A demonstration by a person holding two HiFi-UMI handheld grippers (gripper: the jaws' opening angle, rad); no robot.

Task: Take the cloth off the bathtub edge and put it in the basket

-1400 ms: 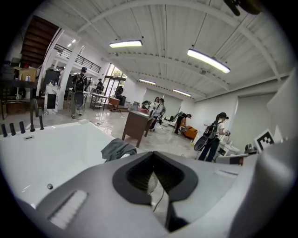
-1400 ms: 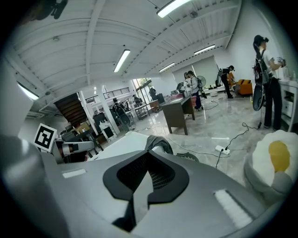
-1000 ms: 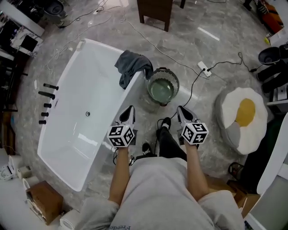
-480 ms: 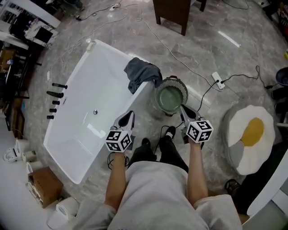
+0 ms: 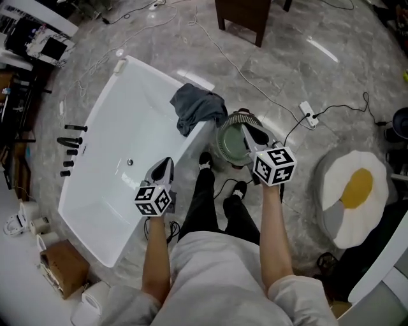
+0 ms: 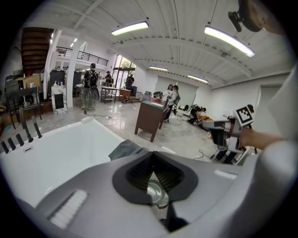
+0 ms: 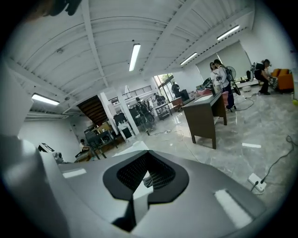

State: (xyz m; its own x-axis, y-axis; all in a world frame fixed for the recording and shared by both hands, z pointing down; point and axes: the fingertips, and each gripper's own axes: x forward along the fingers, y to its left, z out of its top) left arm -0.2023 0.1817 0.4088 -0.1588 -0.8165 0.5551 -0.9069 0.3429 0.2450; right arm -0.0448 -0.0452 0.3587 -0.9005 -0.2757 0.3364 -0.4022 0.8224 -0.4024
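Note:
A grey-blue cloth (image 5: pixel 197 108) lies draped over the right edge of the white bathtub (image 5: pixel 121 127). Just to its right a round wire basket (image 5: pixel 229 143) stands on the floor, partly hidden by my right gripper (image 5: pixel 245 130), which hovers above it with jaws shut and empty. My left gripper (image 5: pixel 167 162) is held over the tub's near right edge, short of the cloth, also shut and empty. In the left gripper view the cloth (image 6: pixel 125 148) shows just past the shut left gripper (image 6: pixel 153 155), with the tub (image 6: pixel 56 153) to its left. The right gripper (image 7: pixel 146 157) points level across the room.
A dark wooden cabinet (image 5: pixel 239 16) stands beyond the basket. A power strip (image 5: pixel 309 113) and cables lie on the marble floor, with an egg-shaped cushion (image 5: pixel 354 191) at right. Black tap fittings (image 5: pixel 70 143) sit on the tub's left rim. A cardboard box (image 5: pixel 60 267) is near left. People stand far off.
The person has stepped forward, one foot now beside the tub. The right gripper has moved up over the basket; the left gripper has shifted slightly left along the tub edge.

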